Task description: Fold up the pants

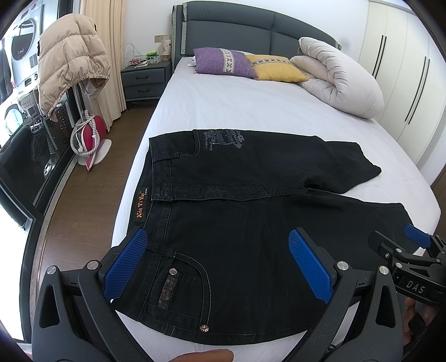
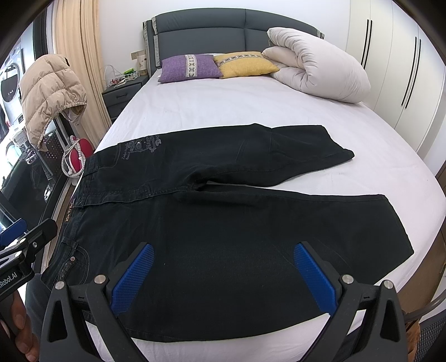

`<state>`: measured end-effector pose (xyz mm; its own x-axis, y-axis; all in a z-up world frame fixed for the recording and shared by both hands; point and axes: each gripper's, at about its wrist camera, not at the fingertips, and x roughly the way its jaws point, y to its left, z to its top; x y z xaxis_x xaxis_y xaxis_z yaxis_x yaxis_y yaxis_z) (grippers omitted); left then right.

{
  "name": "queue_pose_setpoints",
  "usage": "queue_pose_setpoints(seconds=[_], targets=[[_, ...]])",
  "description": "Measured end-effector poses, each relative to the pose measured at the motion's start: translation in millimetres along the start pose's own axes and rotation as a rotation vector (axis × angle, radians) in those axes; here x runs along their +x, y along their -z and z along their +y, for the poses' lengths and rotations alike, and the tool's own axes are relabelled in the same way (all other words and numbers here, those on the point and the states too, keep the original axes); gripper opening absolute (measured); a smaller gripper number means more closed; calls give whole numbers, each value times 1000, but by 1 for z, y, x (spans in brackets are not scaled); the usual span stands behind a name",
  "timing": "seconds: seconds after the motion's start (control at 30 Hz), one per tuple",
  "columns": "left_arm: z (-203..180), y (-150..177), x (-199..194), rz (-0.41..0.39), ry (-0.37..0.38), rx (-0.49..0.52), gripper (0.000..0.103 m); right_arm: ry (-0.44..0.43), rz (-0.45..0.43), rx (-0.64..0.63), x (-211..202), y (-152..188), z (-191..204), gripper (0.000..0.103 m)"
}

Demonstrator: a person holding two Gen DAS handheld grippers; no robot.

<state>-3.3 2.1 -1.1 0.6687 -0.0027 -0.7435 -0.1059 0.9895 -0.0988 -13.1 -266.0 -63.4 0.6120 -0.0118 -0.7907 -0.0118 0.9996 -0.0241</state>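
Both your left gripper (image 1: 217,267) and right gripper (image 2: 223,278) hang wide-jawed over the black pants (image 1: 251,222) lying flat on the bed (image 1: 223,105) beneath them; heavy, limp denim, so pinch waistband and hem.

Pants (image 1: 237,222) lie spread flat across the near end of a bed (image 1: 223,105), waistband toward its left edge and both legs running right, the far leg splayed away from the near one. At the head of the bed, two cushions (image 1: 223,65) sit side by side before the headboard (image 1: 237,25), with a rolled duvet (image 1: 340,78) to their right. A nightstand (image 1: 146,78) stands left of the bed, a jacket (image 1: 69,55) hanging nearer along that side. The left tool (image 1: 217,264) hovers over the waist end, the right tool (image 2: 223,275) over the near leg, both with fingers spread apart.
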Motion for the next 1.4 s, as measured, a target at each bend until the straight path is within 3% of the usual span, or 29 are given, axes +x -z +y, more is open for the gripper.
queue_pose_setpoints(seconds=[0.57,0.77,0.87,1.03,1.13,1.17,1.23,1.3,1.4], targets=[[6,6,2,3,-13,1,103,-3,4,0,2,2,2,103],[9,6,13,12,46,-10,103,-26,11,-3,13,14,12,103],[15,3,28,30,91,-20,103,-76,0,3,16,8,3,103],[9,5,68,124,89,87,103,-179,-6,9,28,-6,-9,103],[10,6,88,171,79,63,103,-227,-20,15,37,-20,-19,102],[15,4,98,206,53,36,103,-239,-26,15,40,-24,-22,102],[27,-4,116,262,73,-36,103,-253,-28,3,49,-35,-28,102],[39,-23,132,239,92,-41,103,-257,-21,-26,59,-45,-31,101],[49,-65,161,173,12,43,103,-265,-2,-69,76,-61,-36,98]])
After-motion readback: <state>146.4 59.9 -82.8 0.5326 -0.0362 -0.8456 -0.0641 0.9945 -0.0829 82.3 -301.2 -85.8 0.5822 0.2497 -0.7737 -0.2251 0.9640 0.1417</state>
